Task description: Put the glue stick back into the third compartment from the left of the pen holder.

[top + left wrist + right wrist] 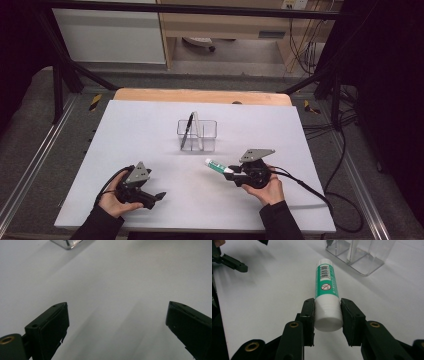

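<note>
glue stick (327, 292): green-white, barcode label | right hand-held gripper (327, 315): clamps its white cap | left hand-held gripper (117, 327): jaws apart

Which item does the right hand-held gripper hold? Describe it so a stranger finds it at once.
On the white table, look in front of the clear plastic organizer box, toward the person's right hand. The right hand-held gripper clamps a green-and-white cylindrical glue stick by its white cap, unlike the thin pens standing in the box.
</note>
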### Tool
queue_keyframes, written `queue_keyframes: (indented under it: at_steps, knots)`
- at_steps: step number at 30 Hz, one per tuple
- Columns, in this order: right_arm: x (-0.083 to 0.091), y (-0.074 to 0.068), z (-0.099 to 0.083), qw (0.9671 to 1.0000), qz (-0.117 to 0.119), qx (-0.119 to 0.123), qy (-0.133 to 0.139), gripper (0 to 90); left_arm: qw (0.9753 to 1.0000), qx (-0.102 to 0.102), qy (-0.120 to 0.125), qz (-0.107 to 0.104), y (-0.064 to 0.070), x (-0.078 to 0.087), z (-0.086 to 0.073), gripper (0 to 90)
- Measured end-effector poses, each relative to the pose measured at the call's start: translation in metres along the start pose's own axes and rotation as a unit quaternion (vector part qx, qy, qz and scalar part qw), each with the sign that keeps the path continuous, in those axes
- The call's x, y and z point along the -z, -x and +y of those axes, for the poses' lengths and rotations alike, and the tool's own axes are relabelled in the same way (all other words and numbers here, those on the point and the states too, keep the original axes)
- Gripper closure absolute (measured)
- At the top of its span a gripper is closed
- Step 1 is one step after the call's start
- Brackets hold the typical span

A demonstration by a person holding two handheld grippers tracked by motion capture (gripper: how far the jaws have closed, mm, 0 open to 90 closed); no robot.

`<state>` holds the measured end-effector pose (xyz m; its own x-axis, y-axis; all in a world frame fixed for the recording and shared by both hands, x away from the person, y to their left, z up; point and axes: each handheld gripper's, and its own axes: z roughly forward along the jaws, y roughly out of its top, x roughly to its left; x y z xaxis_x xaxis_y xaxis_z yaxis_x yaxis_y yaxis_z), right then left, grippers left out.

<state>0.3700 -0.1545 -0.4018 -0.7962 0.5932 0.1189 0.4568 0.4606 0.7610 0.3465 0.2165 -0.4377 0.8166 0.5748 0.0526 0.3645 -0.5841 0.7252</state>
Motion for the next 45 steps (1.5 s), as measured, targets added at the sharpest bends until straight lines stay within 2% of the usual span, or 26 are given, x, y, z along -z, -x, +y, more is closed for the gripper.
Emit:
queue_keyframes:
  at_steps: [6, 9, 14, 18, 23, 29, 31, 38, 41, 42, 43, 45]
  knots:
    - [-0.004, -0.004, 0.006, 0.9998, 0.016, 0.009, -0.009, 65.7, 0.9989, -0.045, -0.013, -0.001, 0.01, -0.007, 0.019, 4.6]
    - [-0.006, -0.007, 0.009, 0.9994, 0.024, 0.019, -0.017, 65.7, 0.9975, -0.07, -0.009, -0.004, 0.016, -0.009, 0.03, 4.7]
    - [-0.005, -0.01, 0.015, 0.9989, 0.034, 0.028, -0.017, 65.7, 0.9937, -0.111, -0.018, -0.008, 0.024, -0.014, 0.045, 4.8]
    - [-0.004, -0.011, 0.018, 0.9983, 0.041, 0.035, -0.021, 65.7, 0.9908, -0.134, -0.018, -0.011, 0.03, -0.017, 0.055, 4.8]
    - [-0.007, -0.015, 0.019, 0.9976, 0.047, 0.038, -0.032, 65.7, 0.985, -0.17, -0.026, -0.007, 0.038, -0.022, 0.066, 5.2]
    - [-0.009, -0.017, 0.022, 0.9969, 0.056, 0.042, -0.035, 65.7, 0.9776, -0.21, -0.019, -0.005, 0.046, -0.024, 0.08, 8.4]
    - [-0.009, -0.018, 0.023, 0.9966, 0.06, 0.044, -0.035, 65.7, 0.9743, -0.224, -0.02, -0.001, 0.049, -0.026, 0.084, 9.4]
    - [-0.011, -0.022, 0.028, 0.9959, 0.068, 0.045, -0.038, 65.7, 0.9598, -0.28, -0.016, 0.006, 0.062, -0.033, 0.096, 15.5]
    - [-0.011, -0.022, 0.029, 0.9957, 0.07, 0.046, -0.039, 65.7, 0.9506, -0.31, -0.013, 0.012, 0.066, -0.039, 0.099, 18.5]
    - [-0.01, -0.023, 0.029, 0.9957, 0.072, 0.045, -0.037, 65.7, 0.9464, -0.322, -0.017, 0.014, 0.068, -0.041, 0.1, 19.4]
    - [-0.01, -0.022, 0.029, 0.9955, 0.074, 0.046, -0.037, 65.7, 0.9443, -0.328, -0.017, 0.016, 0.069, -0.043, 0.101, 19.5]
    - [-0.009, -0.023, 0.029, 0.9957, 0.074, 0.042, -0.037, 65.7, 0.9386, -0.344, -0.014, 0.02, 0.071, -0.047, 0.102, 20.3]
